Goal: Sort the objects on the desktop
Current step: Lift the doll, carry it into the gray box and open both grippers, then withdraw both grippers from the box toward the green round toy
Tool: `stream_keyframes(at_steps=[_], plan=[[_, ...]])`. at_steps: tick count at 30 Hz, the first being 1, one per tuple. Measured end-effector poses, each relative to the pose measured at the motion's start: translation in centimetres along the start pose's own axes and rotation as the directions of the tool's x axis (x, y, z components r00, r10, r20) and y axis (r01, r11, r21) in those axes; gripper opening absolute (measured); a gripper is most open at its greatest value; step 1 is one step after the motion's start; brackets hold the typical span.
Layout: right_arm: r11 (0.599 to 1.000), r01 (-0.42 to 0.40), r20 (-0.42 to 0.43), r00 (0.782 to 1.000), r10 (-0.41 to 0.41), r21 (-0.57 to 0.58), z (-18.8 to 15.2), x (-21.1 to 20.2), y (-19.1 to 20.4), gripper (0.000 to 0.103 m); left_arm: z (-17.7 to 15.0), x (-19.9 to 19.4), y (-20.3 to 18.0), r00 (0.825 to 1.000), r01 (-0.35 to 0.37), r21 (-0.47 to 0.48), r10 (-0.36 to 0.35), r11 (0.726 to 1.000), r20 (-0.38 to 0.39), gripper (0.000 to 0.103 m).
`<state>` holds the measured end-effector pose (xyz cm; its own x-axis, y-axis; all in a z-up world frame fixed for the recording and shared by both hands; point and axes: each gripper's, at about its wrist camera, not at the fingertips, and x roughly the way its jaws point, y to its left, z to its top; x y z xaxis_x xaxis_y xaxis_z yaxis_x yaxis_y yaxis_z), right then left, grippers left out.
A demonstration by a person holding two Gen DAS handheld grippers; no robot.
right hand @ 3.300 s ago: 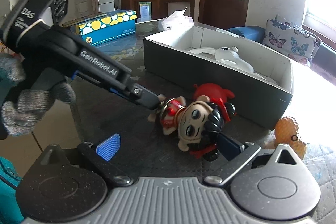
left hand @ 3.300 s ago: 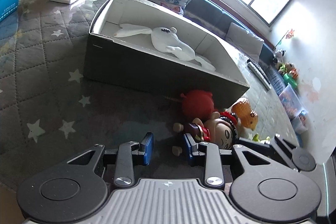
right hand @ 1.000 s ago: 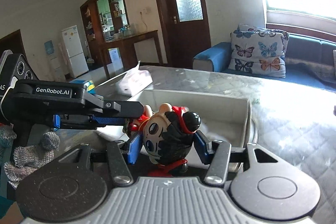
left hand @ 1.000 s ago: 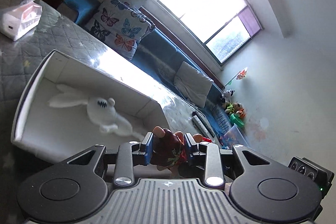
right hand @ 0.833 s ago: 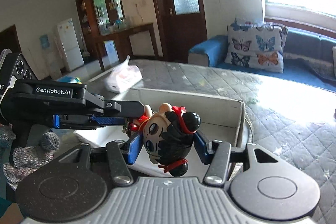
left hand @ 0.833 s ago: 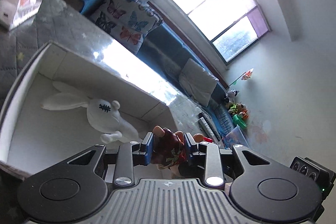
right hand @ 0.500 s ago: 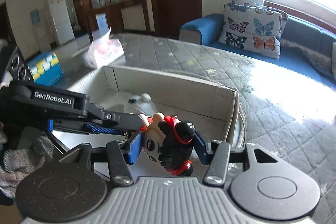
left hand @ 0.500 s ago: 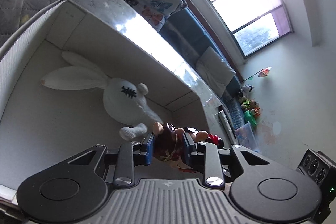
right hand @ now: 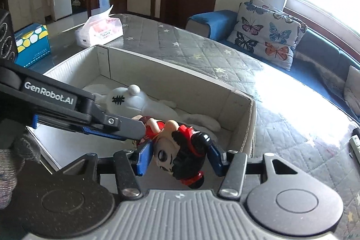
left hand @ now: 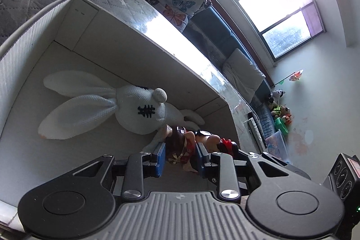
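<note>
Both grippers hold one doll with a big head, black hair buns and red clothes. My left gripper (left hand: 180,151) is shut on the doll's red body (left hand: 180,145). My right gripper (right hand: 180,155) is shut on the doll's head (right hand: 177,156). The doll hangs low inside the open white cardboard box (left hand: 135,21), near its right end, next to a white knitted rabbit (left hand: 135,105) that lies on the box floor. The box (right hand: 171,73) and rabbit (right hand: 126,100) also show in the right wrist view, with the left gripper's arm (right hand: 67,109) reaching in from the left.
The box stands on a grey quilted table with stars (right hand: 202,48). A tissue pack (right hand: 99,30) and a blue dotted box (right hand: 31,42) lie beyond it. A sofa with butterfly cushions (right hand: 270,37) is behind. A remote (right hand: 355,145) lies at the right edge.
Both grippers have carried the doll from above the box rim down into the box, beside the rabbit. Earlier still the doll lay on the table in front of the box.
</note>
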<state>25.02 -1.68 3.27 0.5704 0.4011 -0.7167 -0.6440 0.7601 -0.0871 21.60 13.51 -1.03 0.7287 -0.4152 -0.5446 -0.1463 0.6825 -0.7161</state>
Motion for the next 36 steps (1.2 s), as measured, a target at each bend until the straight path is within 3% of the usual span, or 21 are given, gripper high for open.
stream_keyframes(at_steps=[12, 14, 19, 26, 36], plan=[[0.999, 0.002, 0.06, 0.998, -0.005, 0.046, -0.5, -1.9, -1.0, 0.057, -0.5, -1.3, -1.3, 1.0, -0.01, 0.053, 0.009, 0.999, 0.024, 0.031], [0.999, -0.003, 0.074, 0.997, 0.0, 0.045, -0.6, -2.4, -1.0, 0.063, -0.6, -1.5, -1.6, 1.0, -0.012, 0.068, 0.01, 0.998, 0.029, 0.031], [0.999, -0.003, 0.108, 0.994, -0.002, 0.049, -1.2, -3.9, -0.6, 0.066, -1.2, -2.2, -2.5, 0.999, -0.026, 0.109, 0.022, 0.994, 0.044, 0.031], [0.997, -0.001, 0.165, 0.986, -0.012, 0.081, -2.6, -6.8, -0.2, 0.081, -2.6, -3.4, -3.8, 0.997, -0.039, 0.162, 0.028, 0.986, 0.071, 0.031], [0.996, 0.035, 0.201, 0.978, -0.051, 0.085, -5.6, -10.0, 1.2, 0.091, -5.9, -5.7, -5.8, 0.996, -0.04, 0.237, 0.019, 0.971, 0.093, 0.032]])
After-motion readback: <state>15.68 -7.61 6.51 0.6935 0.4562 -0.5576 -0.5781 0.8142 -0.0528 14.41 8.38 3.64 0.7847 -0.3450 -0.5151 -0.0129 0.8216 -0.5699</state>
